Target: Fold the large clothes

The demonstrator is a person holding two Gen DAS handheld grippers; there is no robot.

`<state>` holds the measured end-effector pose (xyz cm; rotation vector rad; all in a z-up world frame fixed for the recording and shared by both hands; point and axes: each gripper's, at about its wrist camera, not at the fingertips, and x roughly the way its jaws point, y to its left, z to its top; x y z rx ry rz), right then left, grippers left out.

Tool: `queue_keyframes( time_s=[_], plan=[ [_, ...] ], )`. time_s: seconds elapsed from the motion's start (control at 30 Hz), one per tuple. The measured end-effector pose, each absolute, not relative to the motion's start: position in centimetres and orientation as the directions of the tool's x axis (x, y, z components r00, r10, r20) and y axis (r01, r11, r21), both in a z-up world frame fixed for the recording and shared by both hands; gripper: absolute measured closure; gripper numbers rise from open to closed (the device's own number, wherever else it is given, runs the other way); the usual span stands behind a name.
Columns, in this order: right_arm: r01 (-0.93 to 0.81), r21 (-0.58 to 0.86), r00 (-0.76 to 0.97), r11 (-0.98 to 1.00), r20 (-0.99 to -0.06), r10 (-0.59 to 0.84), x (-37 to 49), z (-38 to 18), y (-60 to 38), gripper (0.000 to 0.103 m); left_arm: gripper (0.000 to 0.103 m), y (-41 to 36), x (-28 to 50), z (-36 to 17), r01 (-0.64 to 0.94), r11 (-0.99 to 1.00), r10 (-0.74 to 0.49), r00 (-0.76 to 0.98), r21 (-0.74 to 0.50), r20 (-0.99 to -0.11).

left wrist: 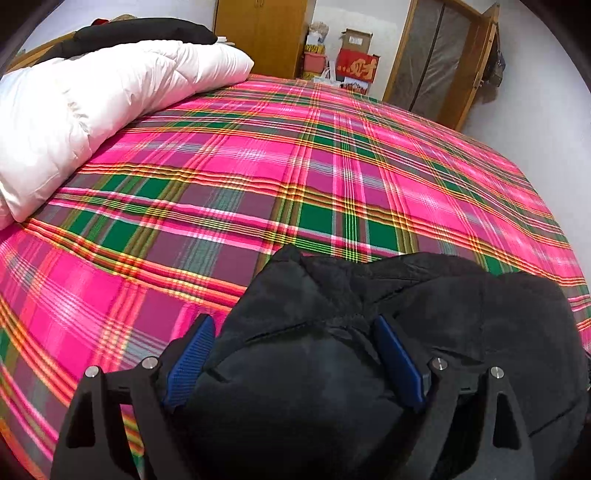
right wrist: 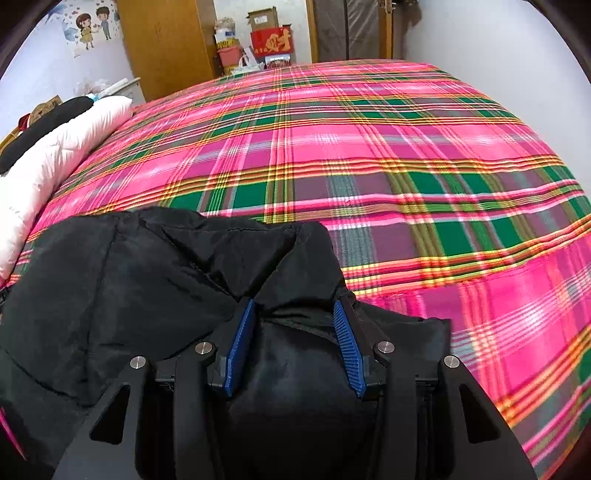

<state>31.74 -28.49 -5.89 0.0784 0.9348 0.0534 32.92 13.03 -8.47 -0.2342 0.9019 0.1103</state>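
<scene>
A black padded jacket (left wrist: 424, 314) lies bunched at the near edge of a bed with a pink and green plaid sheet (left wrist: 295, 166). My left gripper (left wrist: 293, 325) has its blue pads (left wrist: 192, 354) spread wide on either side of a thick fold of the jacket. In the right wrist view the jacket (right wrist: 129, 280) fills the lower left, over the plaid sheet (right wrist: 406, 147). My right gripper (right wrist: 293, 310) also has its blue pads (right wrist: 240, 347) apart, around a bulge of jacket cloth. Whether either one pinches the cloth is unclear.
A white quilt (left wrist: 92, 103) with a dark garment (left wrist: 140, 35) on top lies along the bed's left side, and the quilt also shows in the right wrist view (right wrist: 55, 155). A wooden wardrobe (left wrist: 258, 33), red boxes (left wrist: 356, 62) and a door (left wrist: 439, 59) stand beyond the far edge.
</scene>
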Motion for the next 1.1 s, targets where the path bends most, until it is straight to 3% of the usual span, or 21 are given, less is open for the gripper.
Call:
queue_keyframes(
  time_s=[0.23, 0.37, 0.47, 0.67, 0.83, 0.97, 1.1],
  plan=[
    [-0.092, 0.170, 0.692, 0.981, -0.697, 0.186, 29.0, 0.9, -25.2, 0.057, 0.016, 10.9, 30.8, -1.7, -0.124, 0.978, -0.031, 0.716, -0.170, -0.698],
    [-0.207, 0.132, 0.627, 0.969, -0.743, 0.235, 30.7, -1.1, -19.6, 0.057, 0.016, 4.9, 32.1, -1.0, 0.044, 0.990, -0.125, 0.715, -0.135, -0.688],
    [-0.182, 0.113, 0.569, 0.977, -0.798, 0.198, 33.1, -4.2, -18.4, 0.057, 0.016, 1.1, 34.6, -4.2, 0.132, 0.988, -0.145, 0.633, -0.079, -0.761],
    [-0.151, 0.172, 0.545, 0.973, -0.807, 0.227, 34.8, -7.5, -19.6, 0.057, 0.011, 1.5, 36.9, -8.1, 0.101, 0.987, -0.161, 0.598, -0.126, -0.785],
    [-0.142, 0.139, 0.553, 0.980, -0.810, 0.195, 35.0, -7.6, -19.0, 0.057, 0.010, 0.4, 37.3, -8.8, 0.100, 0.993, -0.116, 0.593, -0.070, -0.797],
    [-0.129, 0.148, 0.575, 0.981, -0.795, 0.196, 33.4, -4.5, -20.4, 0.057, 0.015, 0.9, 36.4, -6.8, 0.101, 0.993, -0.110, 0.577, -0.063, -0.809],
    [-0.133, 0.158, 0.677, 0.978, -0.707, 0.206, 28.9, -0.9, -23.8, 0.057, 0.016, 3.5, 32.1, -3.1, 0.120, 0.992, -0.114, 0.665, -0.045, -0.738]
  ],
)
